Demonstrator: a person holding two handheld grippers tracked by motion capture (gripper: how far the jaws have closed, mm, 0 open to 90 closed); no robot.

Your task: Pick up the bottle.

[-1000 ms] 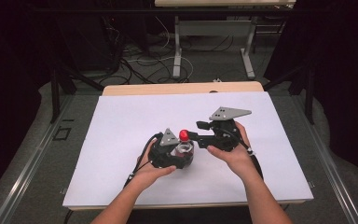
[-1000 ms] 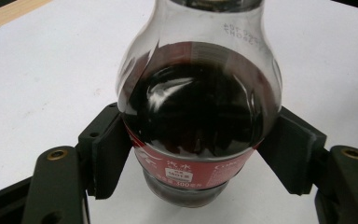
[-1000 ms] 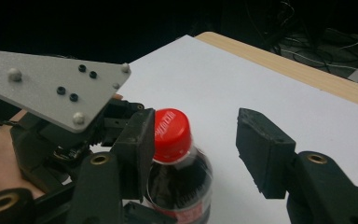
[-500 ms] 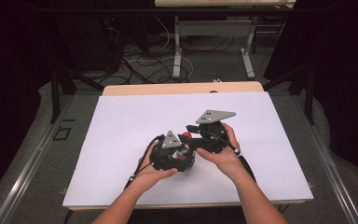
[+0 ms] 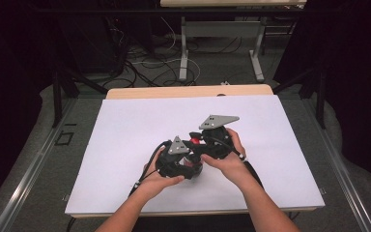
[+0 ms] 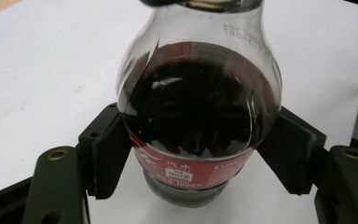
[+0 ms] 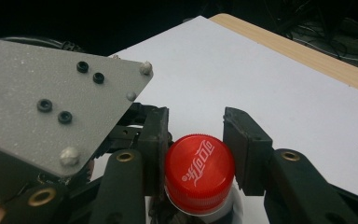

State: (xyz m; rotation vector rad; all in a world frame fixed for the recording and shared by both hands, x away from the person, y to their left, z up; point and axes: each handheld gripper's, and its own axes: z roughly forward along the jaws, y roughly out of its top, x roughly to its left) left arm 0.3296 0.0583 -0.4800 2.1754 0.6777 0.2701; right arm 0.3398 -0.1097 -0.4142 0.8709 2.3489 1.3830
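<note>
Bottle (image 6: 198, 121) of dark cola stands near the middle of the white sheet (image 5: 125, 130) covering the counter (image 5: 174, 92), toward the person's side. Clear plastic, red label band low on the body, dark liquid up to the shoulder, red cap (image 7: 199, 170) on top with white script on it.

Left tool (image 6: 198, 154): pinching the bottle's body. In the left gripper view both black pads press against the sides at label height, one on each side, with the bottle upright between them. In the high view the left tool (image 5: 176, 162) sits low by the sheet, held in the left hand (image 5: 157, 179), its grey three-cornered plate facing up.

Right tool (image 7: 196, 140): its jaws have just been closing, with the cap between them. In the right gripper view the pad on the left of that view touches the cap's edge; the other pad sits just beside the cap, and I cannot tell whether it presses. In the high view the right tool (image 5: 207, 142) lies above the left one, held in the right hand (image 5: 227, 157), with a bit of red showing between the two tools.
</note>
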